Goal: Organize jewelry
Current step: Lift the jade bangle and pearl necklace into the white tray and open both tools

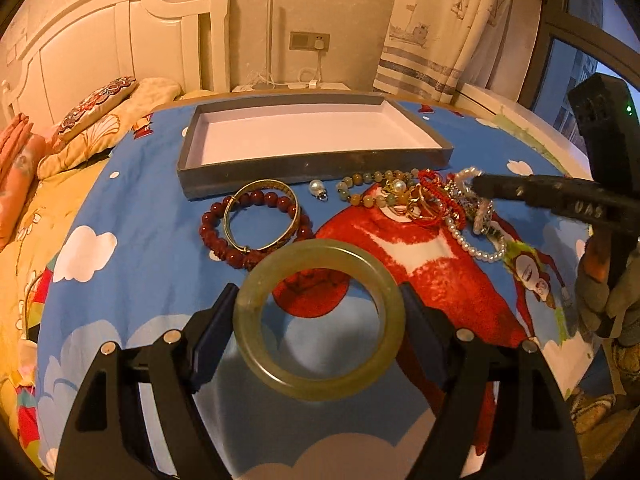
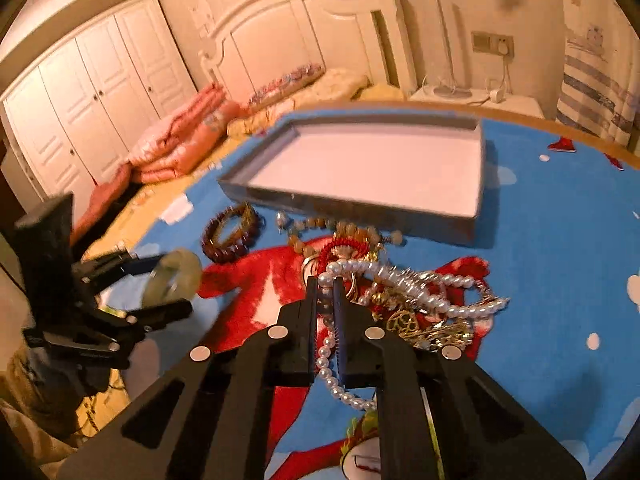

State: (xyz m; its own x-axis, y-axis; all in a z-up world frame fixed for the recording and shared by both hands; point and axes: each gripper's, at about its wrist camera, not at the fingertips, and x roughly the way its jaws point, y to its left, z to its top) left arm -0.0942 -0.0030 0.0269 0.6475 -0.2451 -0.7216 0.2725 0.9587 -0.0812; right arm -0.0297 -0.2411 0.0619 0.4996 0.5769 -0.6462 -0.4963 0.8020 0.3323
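My left gripper (image 1: 320, 300) is shut on a pale green jade bangle (image 1: 256, 304) and holds it above the blue cloth; the bangle also shows in the right wrist view (image 2: 176, 276). My right gripper (image 2: 326, 284) is shut on a white pearl strand (image 2: 326, 364) at the edge of a tangled jewelry pile (image 2: 412, 300). In the left wrist view the right gripper (image 1: 476, 180) reaches into that pile (image 1: 432, 200) from the right. An empty grey tray (image 1: 316, 164) with a white floor lies behind the pile; it also shows in the right wrist view (image 2: 352, 204).
A red bead bracelet (image 1: 216, 240) and a gold bangle (image 1: 260, 216) lie left of the pile, with a small pearl pendant (image 1: 318, 189) nearby. Pillows and folded bedding (image 1: 24, 168) sit at the left. A bedside table with cables (image 1: 288, 85) stands behind.
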